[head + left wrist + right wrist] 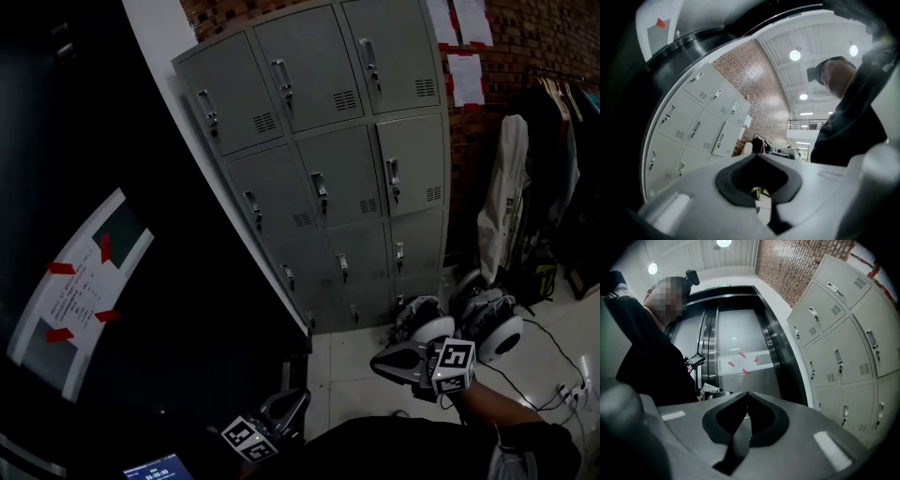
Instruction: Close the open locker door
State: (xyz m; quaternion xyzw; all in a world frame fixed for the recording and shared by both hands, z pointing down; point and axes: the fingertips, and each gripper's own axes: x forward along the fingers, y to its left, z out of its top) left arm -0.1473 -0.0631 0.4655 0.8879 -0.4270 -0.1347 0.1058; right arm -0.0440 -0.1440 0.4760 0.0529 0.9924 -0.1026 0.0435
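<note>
A bank of grey metal lockers point(347, 178) stands against the brick wall, and every door I can see lies flush, none ajar. The same lockers appear in the left gripper view point(698, 126) and the right gripper view point(843, 348). My right gripper point(379, 361) hovers low above the floor, well short of the bottom lockers, jaws shut on nothing point(747, 394). My left gripper point(298, 401) is lower and nearer me, beside the dark lift door, also shut and holding nothing point(757, 157).
A dark lift door point(141, 356) with a taped white notice point(80, 281) fills the left. Round white and black devices point(469, 323) and cables point(553, 375) lie on the tiled floor by the locker base. A clothes rack point(553, 169) stands at the right.
</note>
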